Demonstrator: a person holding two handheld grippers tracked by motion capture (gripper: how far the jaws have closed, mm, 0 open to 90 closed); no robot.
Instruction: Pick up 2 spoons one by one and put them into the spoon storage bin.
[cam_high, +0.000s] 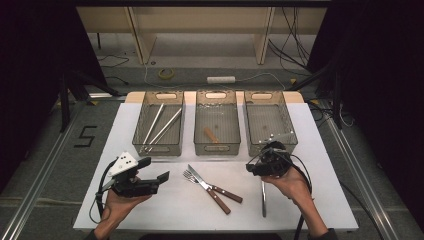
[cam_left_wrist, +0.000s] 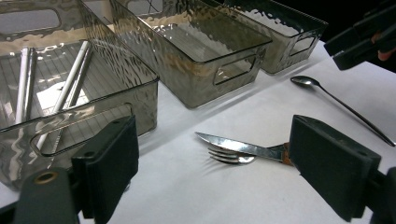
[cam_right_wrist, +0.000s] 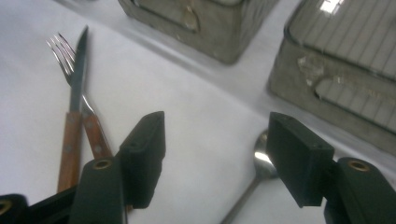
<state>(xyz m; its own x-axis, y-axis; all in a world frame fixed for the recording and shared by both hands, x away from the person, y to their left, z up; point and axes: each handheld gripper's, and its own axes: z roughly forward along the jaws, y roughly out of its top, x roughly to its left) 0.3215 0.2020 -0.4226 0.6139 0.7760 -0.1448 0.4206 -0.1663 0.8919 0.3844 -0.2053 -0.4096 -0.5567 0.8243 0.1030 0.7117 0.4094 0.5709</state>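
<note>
Worktop (cam_high: 150, 210) white, three grey bins (cam_high: 217, 129) along far edge. Spoon (cam_high: 263, 199) is my target: lies just below and ahead of my right fingers (cam_right_wrist: 212, 154), bowl (cam_right_wrist: 262, 157) in gap between them, not touched. Long axis runs from bowl back toward me, handle (cam_right_wrist: 240, 205) under my right hand (cam_high: 290, 182). Right fingers apart, nothing held. Left fingers (cam_left_wrist: 212, 172) apart too, idle, aimed at knife (cam_left_wrist: 243, 147) and fork (cam_left_wrist: 231, 157), well apart from spoon. Right hand far nearer.

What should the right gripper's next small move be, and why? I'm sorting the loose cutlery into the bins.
Probably lower the right gripper a little and close it on the spoon. Its jaws stand open with nothing pinched, and the spoon's bowl lies on the white tabletop between and just beyond them. The empty right bin is close ahead. The left gripper also stands open, facing the knife and fork.
</note>
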